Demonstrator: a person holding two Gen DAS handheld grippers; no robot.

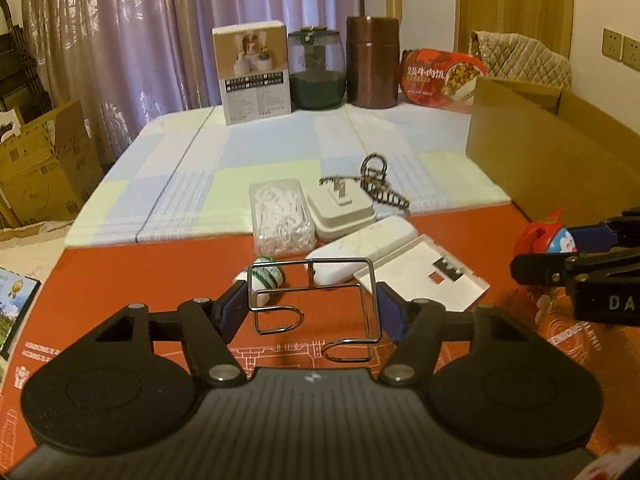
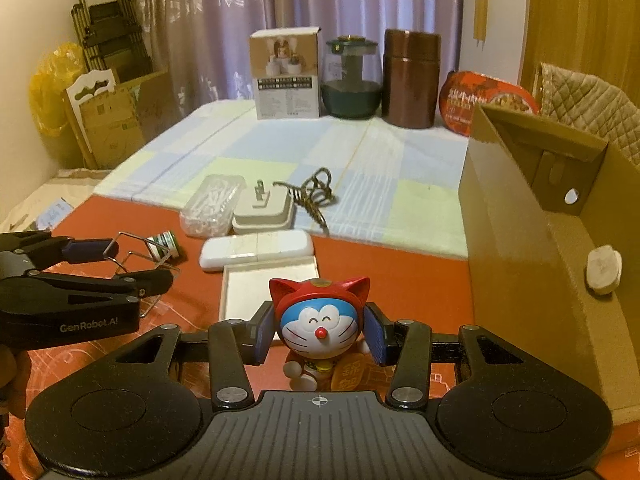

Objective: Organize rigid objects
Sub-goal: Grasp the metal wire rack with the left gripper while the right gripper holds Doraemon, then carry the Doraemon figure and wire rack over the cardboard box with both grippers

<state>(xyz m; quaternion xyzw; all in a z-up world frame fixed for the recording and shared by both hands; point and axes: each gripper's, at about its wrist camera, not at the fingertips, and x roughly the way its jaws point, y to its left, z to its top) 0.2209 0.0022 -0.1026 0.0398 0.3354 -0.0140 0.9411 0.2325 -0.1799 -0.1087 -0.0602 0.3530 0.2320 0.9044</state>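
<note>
Bent wire rack [image 1: 316, 300] in left claw [image 1: 310, 308], glossy cat figurine [image 2: 320, 328]

Far ahead of the gripper hang purple curtains [image 1: 132, 28], with cardboard boxes [image 1: 36, 176] and a folded ladder [image 2: 108, 28] off left.

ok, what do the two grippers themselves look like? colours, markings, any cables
Both match: the left gripper and right gripper have matte black linkage arms with silver pivot rivets, blue pads on the jaws, two round black discs and a ribbed grey centre plate with a small white mark. White "GenRobot.AI" lettering shows on the left body from the right wrist view. No cables visible.
</note>
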